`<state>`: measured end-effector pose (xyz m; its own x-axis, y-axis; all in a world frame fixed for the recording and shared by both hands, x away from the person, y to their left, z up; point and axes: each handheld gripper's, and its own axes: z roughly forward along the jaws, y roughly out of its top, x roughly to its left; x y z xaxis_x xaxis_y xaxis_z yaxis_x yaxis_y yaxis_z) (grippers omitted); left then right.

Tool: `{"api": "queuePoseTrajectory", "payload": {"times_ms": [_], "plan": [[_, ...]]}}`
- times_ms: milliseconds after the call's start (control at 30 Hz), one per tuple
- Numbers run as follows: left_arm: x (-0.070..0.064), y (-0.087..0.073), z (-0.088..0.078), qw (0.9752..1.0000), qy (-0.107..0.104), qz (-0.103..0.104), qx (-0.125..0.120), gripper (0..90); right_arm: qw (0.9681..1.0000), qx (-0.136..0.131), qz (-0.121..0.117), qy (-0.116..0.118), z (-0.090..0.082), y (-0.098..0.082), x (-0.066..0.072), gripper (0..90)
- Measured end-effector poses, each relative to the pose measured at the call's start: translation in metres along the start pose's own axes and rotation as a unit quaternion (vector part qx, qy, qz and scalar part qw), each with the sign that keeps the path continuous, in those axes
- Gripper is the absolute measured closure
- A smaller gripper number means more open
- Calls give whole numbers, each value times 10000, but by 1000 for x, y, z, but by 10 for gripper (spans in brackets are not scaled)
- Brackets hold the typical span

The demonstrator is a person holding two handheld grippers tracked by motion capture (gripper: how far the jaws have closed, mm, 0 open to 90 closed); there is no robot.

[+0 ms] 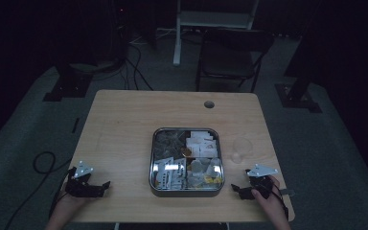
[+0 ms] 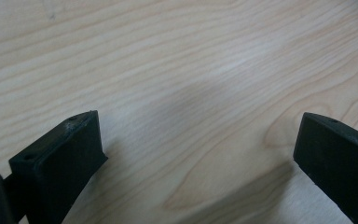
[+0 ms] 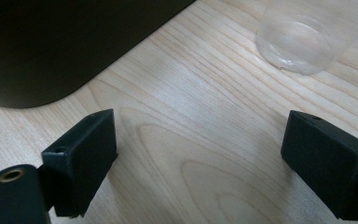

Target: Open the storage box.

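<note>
Grippers both spread, nothing pinched. My left hand-held gripper (image 1: 106, 184) rests low on the desk (image 1: 124, 120), jaws wide over bare wood, tray (image 1: 188, 191) off to its right, a bit ahead. My right hand-held gripper (image 1: 236, 188) sits on the other side of that tray, jaws just as wide, w/ the clear cup (image 1: 241, 147) ahead of it and slightly right in the right gripper view (image 3: 303, 44); the tray's dark wall (image 3: 51, 51) is ahead-left there.

Tray is steel, square, split into sections packed w/ small packets, prob. tea bags & sachets; too dim to read any.

Step in hand, as I judge it: first reach, likely right gripper to the cup since it's nearest. To do it well:
- lift off the desk before going fwd, so jaws don't drag
- keep jaws spread till they straddle the cup wall
- cup looks thin, light plastic – close gently, else it'll dent or skid away
- grip low-mid, keep it upright
- left stays clear of the tray rim, ready to pick a packet.

Room is dim, so I'd trust the gripper views for final line-up.
</note>
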<state>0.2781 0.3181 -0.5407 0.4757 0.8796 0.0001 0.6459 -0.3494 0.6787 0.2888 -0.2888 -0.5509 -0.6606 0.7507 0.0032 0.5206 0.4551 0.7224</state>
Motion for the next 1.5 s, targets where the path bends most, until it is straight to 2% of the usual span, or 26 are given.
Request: {"api": "queuePoseTrajectory", "payload": {"times_ms": [133,167,333,467,833,933,1500], "plan": [[-4,7,1,9999,-87,35,-55,19,10000,0,1,0,0,0,0,99],[-7,10,2,9998,-134,113,-67,19,10000,0,3,-1,0,0,0,99],[-13,18,2,9995,-151,215,-146,19,10000,2,0,-1,0,0,0,99],[-18,31,1,9988,-244,314,-301,19,10000,1,0,-1,0,0,0,99],[-36,55,-1,9963,-400,603,-456,19,10000,-2,5,-1,0,0,0,99],[-40,60,0,9957,-481,615,-503,19,10000,-3,5,0,0,0,0,99],[-66,94,-3,9882,-908,933,-800,19,10000,2,2,0,0,0,0,100]]}}
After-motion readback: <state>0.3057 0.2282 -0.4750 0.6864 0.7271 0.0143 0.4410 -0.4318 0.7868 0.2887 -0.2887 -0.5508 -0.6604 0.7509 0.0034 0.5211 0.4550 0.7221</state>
